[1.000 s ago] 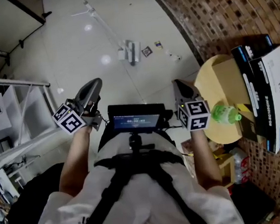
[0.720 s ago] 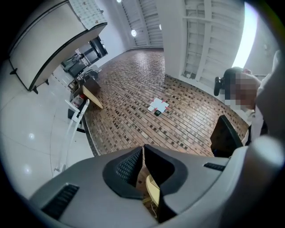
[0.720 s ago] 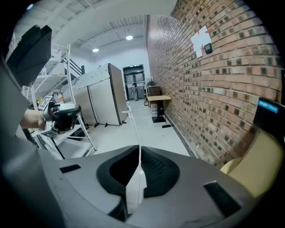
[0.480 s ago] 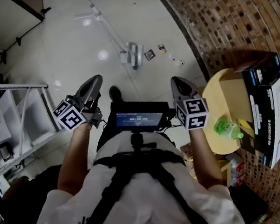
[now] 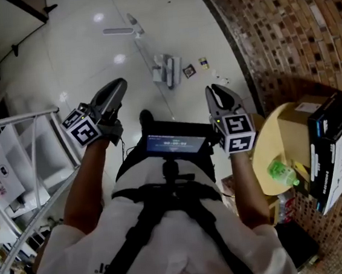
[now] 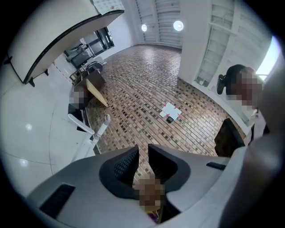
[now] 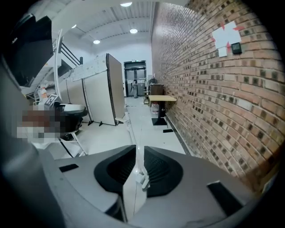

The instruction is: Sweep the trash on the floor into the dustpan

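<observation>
- A glossy white floor [image 5: 88,44] stretched from near to far.
- A white and grey dustpan [image 5: 167,71] lay on it, far ahead.
- Small trash pieces [image 5: 189,70] lay on the floor just right of the dustpan.
- A round yellow table [image 5: 268,147] stood at the near right, carrying a green bottle [image 5: 282,173] and a cardboard box [image 5: 298,129].

Items I see on the white floor:

- Dustpan [image 5: 167,70]: white and grey, set on the floor ahead of me, near the foot of the brick wall. Its opening I cannot make out from above.
- Trash, two scraps [image 5: 189,70]: small, dark with pale print, flat on the floor just right of the dustpan, apart from each other.
- Trash, bits [image 5: 220,81]: tiny, white, nearer the wall.
- Broom [image 5: 120,30]: long, white, lying flat beyond the dustpan, well apart from the scraps.
</observation>
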Demonstrator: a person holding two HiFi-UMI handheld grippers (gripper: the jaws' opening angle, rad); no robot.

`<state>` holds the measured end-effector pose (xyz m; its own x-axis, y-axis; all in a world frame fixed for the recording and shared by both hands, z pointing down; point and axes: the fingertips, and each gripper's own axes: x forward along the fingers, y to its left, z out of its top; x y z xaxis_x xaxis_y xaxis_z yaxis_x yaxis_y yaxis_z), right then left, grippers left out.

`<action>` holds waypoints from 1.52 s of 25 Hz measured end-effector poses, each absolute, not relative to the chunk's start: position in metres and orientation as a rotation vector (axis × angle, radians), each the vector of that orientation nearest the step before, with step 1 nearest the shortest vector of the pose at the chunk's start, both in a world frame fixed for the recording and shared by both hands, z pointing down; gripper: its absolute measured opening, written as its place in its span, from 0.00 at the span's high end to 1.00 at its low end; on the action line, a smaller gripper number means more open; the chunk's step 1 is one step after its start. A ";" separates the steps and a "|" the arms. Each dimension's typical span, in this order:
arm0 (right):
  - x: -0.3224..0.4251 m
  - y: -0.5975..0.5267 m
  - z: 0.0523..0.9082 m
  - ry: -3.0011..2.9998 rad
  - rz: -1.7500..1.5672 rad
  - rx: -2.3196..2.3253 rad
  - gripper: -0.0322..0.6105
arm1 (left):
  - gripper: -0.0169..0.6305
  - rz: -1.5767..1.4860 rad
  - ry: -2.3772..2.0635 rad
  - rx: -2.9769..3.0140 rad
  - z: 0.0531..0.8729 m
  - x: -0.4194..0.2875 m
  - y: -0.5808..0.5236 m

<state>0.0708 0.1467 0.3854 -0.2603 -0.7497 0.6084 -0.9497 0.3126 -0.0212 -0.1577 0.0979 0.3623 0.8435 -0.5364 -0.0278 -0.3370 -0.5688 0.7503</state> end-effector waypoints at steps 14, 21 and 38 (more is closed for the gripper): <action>0.012 0.035 0.410 -2.243 0.418 1.205 0.73 | 0.84 -0.381 -0.850 2.101 0.391 -0.180 0.023; -0.016 -0.013 0.425 -2.351 0.331 0.945 0.69 | 0.80 -0.454 -1.036 1.988 0.412 -0.171 0.015; -0.131 -0.077 0.423 -2.414 0.223 1.015 0.59 | 0.59 -0.552 -1.036 1.762 0.477 -0.204 -0.051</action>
<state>-0.1312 -0.0766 0.4234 -0.5920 -0.6218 0.5127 -0.7053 0.7076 0.0438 -0.2039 -0.0515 0.4771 0.5327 -0.8417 0.0881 -0.3960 -0.1559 0.9049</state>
